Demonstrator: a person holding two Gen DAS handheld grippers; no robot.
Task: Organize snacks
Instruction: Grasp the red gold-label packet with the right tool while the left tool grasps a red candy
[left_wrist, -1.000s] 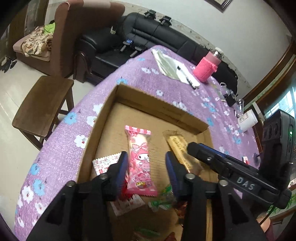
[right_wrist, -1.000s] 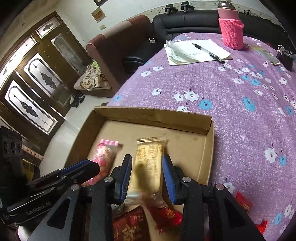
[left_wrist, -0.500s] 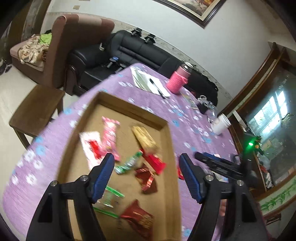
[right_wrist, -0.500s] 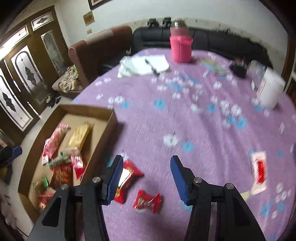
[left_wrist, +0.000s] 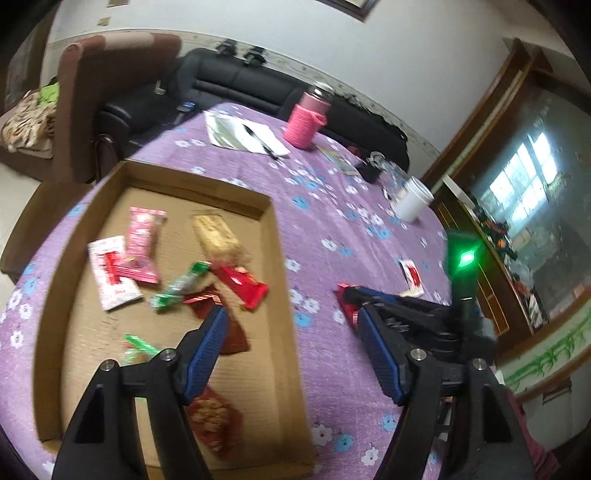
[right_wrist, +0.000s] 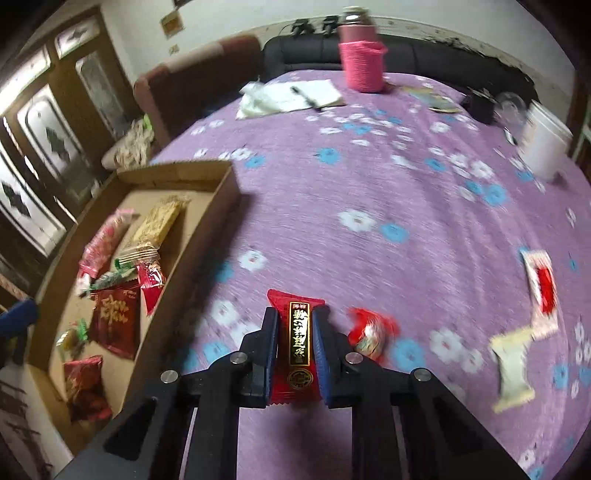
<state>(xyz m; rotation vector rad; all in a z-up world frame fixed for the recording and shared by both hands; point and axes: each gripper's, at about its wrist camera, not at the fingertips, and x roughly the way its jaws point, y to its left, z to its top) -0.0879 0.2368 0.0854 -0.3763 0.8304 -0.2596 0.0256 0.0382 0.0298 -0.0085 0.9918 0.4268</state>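
Purple floral tabletop (right_wrist: 369, 192) carries a cardboard tray (left_wrist: 280, 280) holding mixed snack packets, pink cozy bottle (right_wrist: 362, 62) well beyond it. Right gripper (right_wrist: 294, 350) has jaws closed on a red gold-lettered packet (right_wrist: 299, 343) just right of the tray, a red candy (right_wrist: 369, 332) beside it. Left gripper (left_wrist: 295, 354) hangs over the tray's right wall, jaws wide apart, holding nothing.

Left claw (left_wrist: 291, 354) agape — right claw (right_wrist: 294, 345) clamped

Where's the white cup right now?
The white cup stands at the table's far right in the right wrist view, beyond the loose snacks, right of the pink-sleeved bottle.
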